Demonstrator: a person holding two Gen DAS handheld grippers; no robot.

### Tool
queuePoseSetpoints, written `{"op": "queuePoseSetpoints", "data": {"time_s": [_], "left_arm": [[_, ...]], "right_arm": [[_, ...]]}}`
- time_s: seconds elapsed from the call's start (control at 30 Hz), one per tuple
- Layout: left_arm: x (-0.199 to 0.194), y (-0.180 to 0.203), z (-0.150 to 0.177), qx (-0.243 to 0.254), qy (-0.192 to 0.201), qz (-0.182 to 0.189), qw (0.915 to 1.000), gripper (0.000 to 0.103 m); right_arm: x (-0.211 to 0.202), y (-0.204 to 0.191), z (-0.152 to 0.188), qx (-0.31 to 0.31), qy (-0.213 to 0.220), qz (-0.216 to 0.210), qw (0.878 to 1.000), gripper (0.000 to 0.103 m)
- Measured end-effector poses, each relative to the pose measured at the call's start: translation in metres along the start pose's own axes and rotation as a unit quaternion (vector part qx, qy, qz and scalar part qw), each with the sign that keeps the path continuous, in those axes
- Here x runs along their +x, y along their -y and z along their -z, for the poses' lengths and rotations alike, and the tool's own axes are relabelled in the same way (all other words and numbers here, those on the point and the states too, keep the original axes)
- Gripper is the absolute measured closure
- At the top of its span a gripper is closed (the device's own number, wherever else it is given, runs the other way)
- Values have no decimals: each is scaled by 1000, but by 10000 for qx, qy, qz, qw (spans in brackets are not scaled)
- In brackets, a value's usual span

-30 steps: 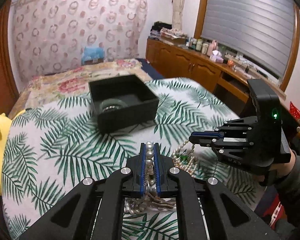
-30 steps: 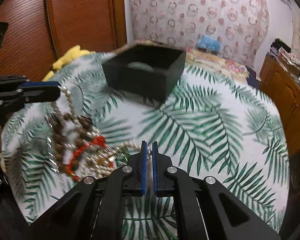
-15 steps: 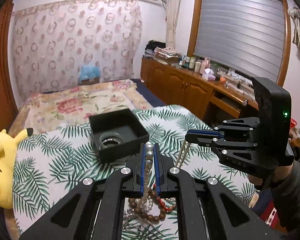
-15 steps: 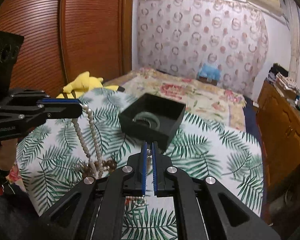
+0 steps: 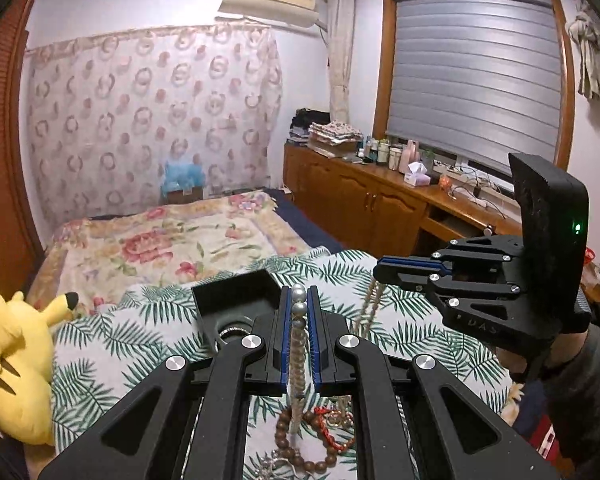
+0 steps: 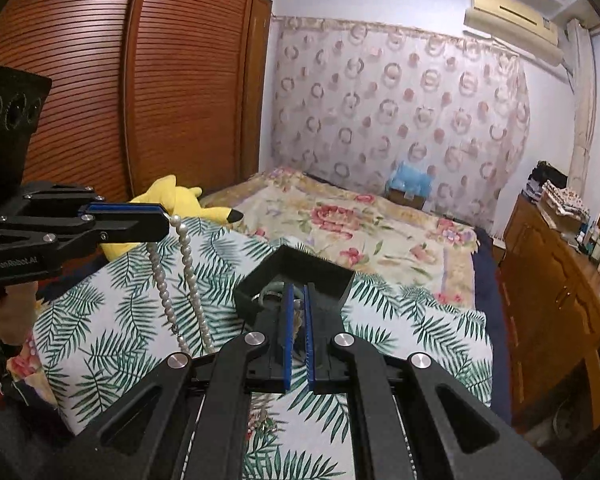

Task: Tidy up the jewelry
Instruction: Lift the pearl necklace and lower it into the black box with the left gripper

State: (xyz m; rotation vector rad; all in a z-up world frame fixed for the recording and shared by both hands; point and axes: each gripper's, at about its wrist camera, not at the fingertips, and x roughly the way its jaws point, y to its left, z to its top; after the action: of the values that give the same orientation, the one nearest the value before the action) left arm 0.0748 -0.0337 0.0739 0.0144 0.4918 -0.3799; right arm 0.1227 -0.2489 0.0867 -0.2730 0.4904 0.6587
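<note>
Pearl beads of a long white necklace (image 5: 298, 322) ran up between the blue-padded fingers (image 5: 285, 336) of the left gripper (image 5: 299, 334), which was pinched shut on the strand. From there two lines of pearls hung down toward the palm-leaf printed cloth (image 5: 400, 324). The right gripper (image 6: 296, 332), seen in its own camera, was likewise closed on pearls caught between its narrow jaws, so both held the strand lifted above the cloth. Farther off sat an open square black box (image 6: 300, 270), with a pale green bangle (image 6: 274, 290) and a silvery ring (image 5: 232, 326) inside. Near the left camera, a brown wooden bead bracelet (image 5: 290, 444) and a red bead bracelet (image 5: 332, 436) lay on the cloth. At far left lay a yellow plush toy (image 5: 16, 360).
</note>
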Motion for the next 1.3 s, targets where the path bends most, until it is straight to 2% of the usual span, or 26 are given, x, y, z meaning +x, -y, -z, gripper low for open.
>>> {"op": "queuePoseSetpoints", "data": {"time_s": [0.4, 0.6, 0.87, 1.03, 1.17, 1.3], "left_arm": [[-1, -15, -41, 36, 263, -99, 9996, 96], [13, -30, -62, 42, 314, -200, 9993, 96], [37, -52, -79, -159, 321, -82, 9993, 96], [63, -65, -68, -254, 90, -79, 9996, 96], [88, -76, -47, -384, -185, -70, 9991, 96], [105, -84, -31, -434, -389, -108, 9982, 96]], "right_arm": [[5, 18, -40, 7, 228, 75, 9997, 97], [13, 33, -56, 87, 323, -43, 9994, 97], [23, 35, -79, -18, 437, -149, 9989, 97], [33, 36, -93, -94, 500, -173, 9986, 97], [47, 41, -103, -58, 544, -149, 9984, 97], [70, 48, -107, -5, 442, -133, 9989, 97]]}}
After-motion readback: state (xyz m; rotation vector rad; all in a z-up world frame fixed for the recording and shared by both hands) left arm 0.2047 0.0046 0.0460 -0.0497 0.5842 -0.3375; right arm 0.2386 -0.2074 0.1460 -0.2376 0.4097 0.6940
